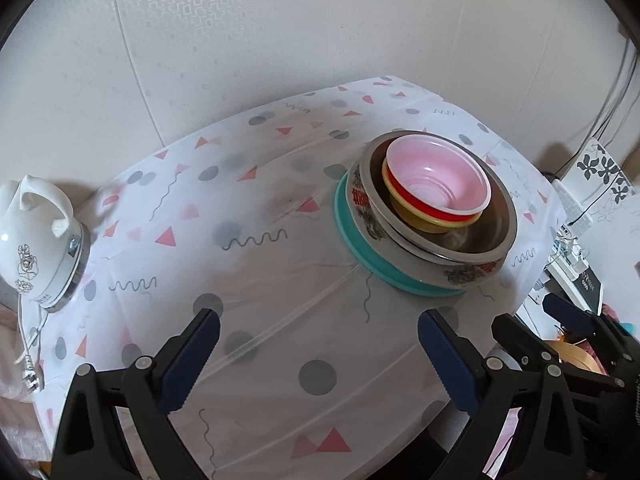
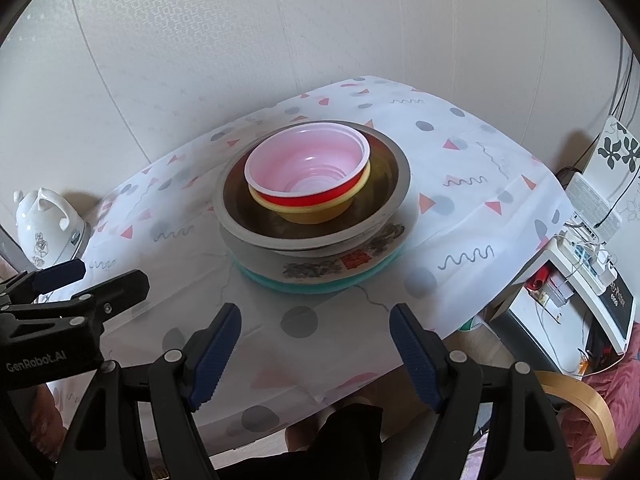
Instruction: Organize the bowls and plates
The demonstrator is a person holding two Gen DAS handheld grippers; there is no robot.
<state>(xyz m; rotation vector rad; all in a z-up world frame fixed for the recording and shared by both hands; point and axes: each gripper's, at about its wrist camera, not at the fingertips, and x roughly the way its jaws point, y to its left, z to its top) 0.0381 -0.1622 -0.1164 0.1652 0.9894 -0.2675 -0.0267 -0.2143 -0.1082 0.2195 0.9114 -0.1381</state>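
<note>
Hovering above the near edge of the table [image 1: 280, 280], I hold both grippers tilted down toward the cloth. Left gripper [image 1: 320, 344]: jaws wide, nothing between the pads, only patterned cloth visible in the gap. Right gripper [image 2: 316, 340]: jaws wide as well, nothing gripped, pads clear of every dish.

Stack location: on the table, beyond my fingertips and apart from them. In the left view it sits ahead and to the right; in the right view it sits nearly straight ahead.

Stack order, bottom to top:
- teal plate [image 2: 320, 286], flat on the cloth;
- printed bowl [image 2: 352, 258] (red characters and grey figures on its outer wall), resting on the teal plate;
- steel bowl [image 2: 240, 216], nested in the printed bowl and slightly tilted;
- yellow bowl [image 2: 320, 214], inside the steel bowl;
- red bowl [image 2: 304, 198] with a pink interior, nested in the yellow bowl, topmost.

Other items: a white kettle [image 1: 36, 240] stands at the far left edge of the table, well apart from the stack, its cord [image 1: 28, 344] trailing over the edge. The wall [image 1: 280, 40] runs behind the table. A shelf [image 2: 580, 272] with small clutter stands off the right side.

Each gripper appears at the margin of the other's view, side by side, not touching.
</note>
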